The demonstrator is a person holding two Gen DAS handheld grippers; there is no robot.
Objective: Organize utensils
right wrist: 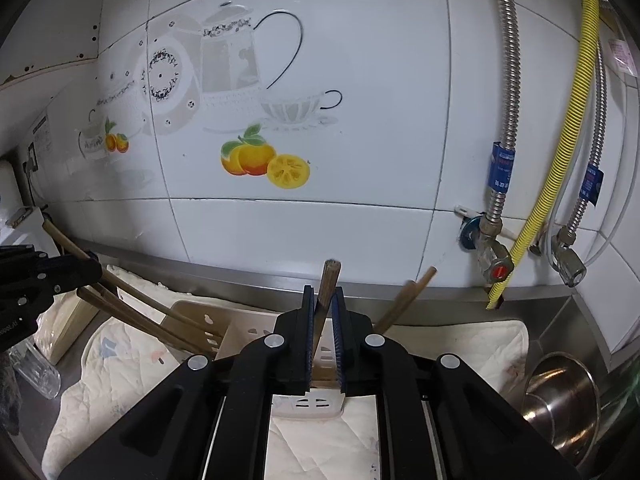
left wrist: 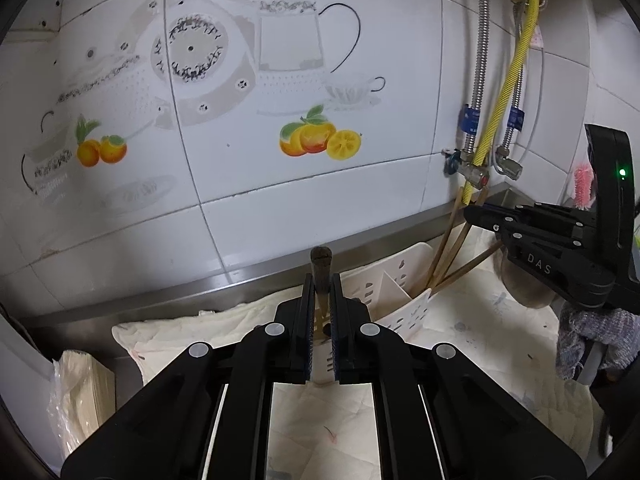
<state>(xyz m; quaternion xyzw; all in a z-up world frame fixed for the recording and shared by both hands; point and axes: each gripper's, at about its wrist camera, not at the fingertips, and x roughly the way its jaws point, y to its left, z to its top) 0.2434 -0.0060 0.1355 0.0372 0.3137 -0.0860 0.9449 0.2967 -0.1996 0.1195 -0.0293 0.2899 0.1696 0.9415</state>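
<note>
A white perforated utensil holder (left wrist: 404, 296) stands on a cream cloth by the wall; it also shows in the right wrist view (right wrist: 248, 330). Wooden chopsticks (left wrist: 448, 252) lean out of it. My left gripper (left wrist: 321, 284) is shut on a dark wooden utensil handle (left wrist: 321, 266) that stands upright over the holder. My right gripper (right wrist: 323, 296) is shut on a wooden stick (right wrist: 328, 284) above the holder; it appears at the right of the left wrist view (left wrist: 480, 216). More wooden sticks (right wrist: 404, 300) lean to the right, and others (right wrist: 132, 308) lie to the left.
A tiled wall with fruit decals rises behind a steel backsplash. Metal hoses, a yellow hose (right wrist: 560, 152) and valves (right wrist: 494, 256) hang at right. A steel pot (right wrist: 560, 404) sits at right, a glass (right wrist: 36, 372) at left. A paper stack (left wrist: 84, 388) lies at left.
</note>
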